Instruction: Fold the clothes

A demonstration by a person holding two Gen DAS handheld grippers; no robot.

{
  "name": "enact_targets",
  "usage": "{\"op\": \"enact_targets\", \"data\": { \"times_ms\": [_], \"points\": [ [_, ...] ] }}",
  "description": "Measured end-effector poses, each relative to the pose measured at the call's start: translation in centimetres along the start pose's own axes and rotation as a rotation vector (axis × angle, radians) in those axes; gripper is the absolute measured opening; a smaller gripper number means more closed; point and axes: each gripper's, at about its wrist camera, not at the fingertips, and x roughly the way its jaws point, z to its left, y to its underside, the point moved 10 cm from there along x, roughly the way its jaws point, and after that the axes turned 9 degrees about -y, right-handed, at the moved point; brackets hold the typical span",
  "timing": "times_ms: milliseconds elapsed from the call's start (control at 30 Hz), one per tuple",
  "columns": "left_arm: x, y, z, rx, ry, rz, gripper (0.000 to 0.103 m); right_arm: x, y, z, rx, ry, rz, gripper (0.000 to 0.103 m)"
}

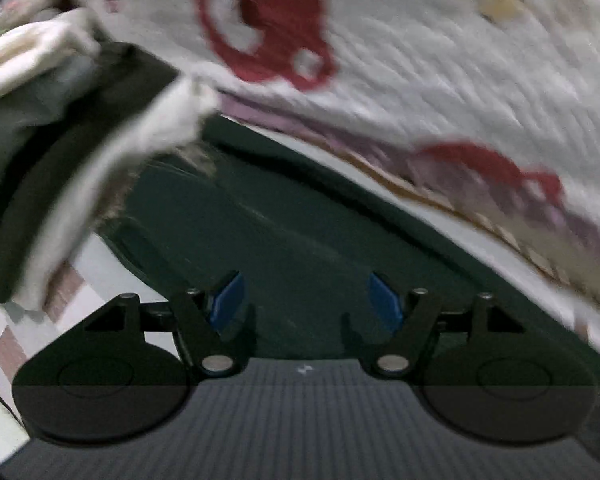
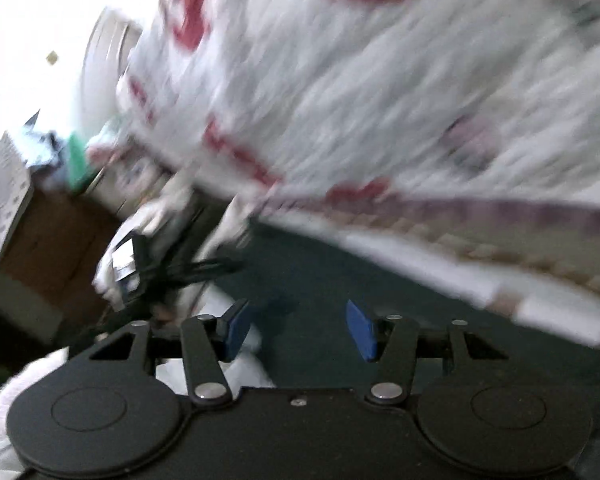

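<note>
A dark green garment (image 1: 284, 236) lies flat on a white bedspread with red prints (image 1: 440, 60). My left gripper (image 1: 306, 300) hovers low over it, open, with nothing between its blue pads (image 1: 228, 300). In the right wrist view the same dark green garment (image 2: 340, 276) spreads under my right gripper (image 2: 300, 330), which is also open and empty. At the garment's far left end in the left wrist view sits a pile of folded clothes (image 1: 60, 152) in dark and cream cloth. Both views are blurred by motion.
The bedspread (image 2: 380, 100) fills the upper part of both views, with a purple and tan border (image 2: 500, 216). White cloth (image 2: 220, 360) lies by the right gripper's left finger. A brown cardboard box (image 2: 52, 248) and clutter stand at the left beyond the bed.
</note>
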Motion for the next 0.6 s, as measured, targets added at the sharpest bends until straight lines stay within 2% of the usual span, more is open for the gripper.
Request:
{"op": "enact_targets", "data": {
  "times_ms": [67,133,167,267,300,367,400,433,500,600],
  "points": [
    [-1.2,1.3,-2.0,0.102,0.013,-0.021,0.067,2.8,1.7,-0.4,-0.007,0.025,0.081,0.069],
    [-2.5,2.3,-3.5,0.178,0.023,-0.069,0.067,5.1,3.6,-2.1,-0.049,0.112,0.116,0.069],
    [-3.0,2.6,-4.1,0.213,0.029,-0.087,0.067,5.7,4.7,-3.1,-0.052,0.125,0.130,0.069],
    [-4.4,4.0,-5.7,0.388,0.029,-0.147,0.068,5.3,7.5,-7.2,0.058,0.111,0.163,0.066],
    [-4.7,4.4,-6.2,0.444,0.030,-0.180,0.068,4.4,7.9,-8.5,0.097,0.097,0.156,0.062],
    [-5.0,4.9,-7.1,0.519,0.048,-0.229,0.068,2.0,7.5,-10.2,0.063,0.121,0.121,0.053],
    [-5.2,5.1,-7.6,0.555,0.059,-0.252,0.068,0.7,6.9,-10.7,0.014,0.163,0.106,0.045],
    [-5.3,5.4,-8.1,0.590,0.069,-0.276,0.068,-0.8,6.0,-10.9,-0.035,0.195,0.081,0.029],
    [-5.0,6.1,-9.4,0.627,0.096,-0.267,0.068,-4.5,3.9,-10.2,-0.064,0.175,0.014,0.015],
    [-4.3,7.1,-11.3,0.652,0.118,-0.225,0.068,-10.5,0.5,-7.5,-0.024,0.087,-0.029,0.015]
  ]
}}
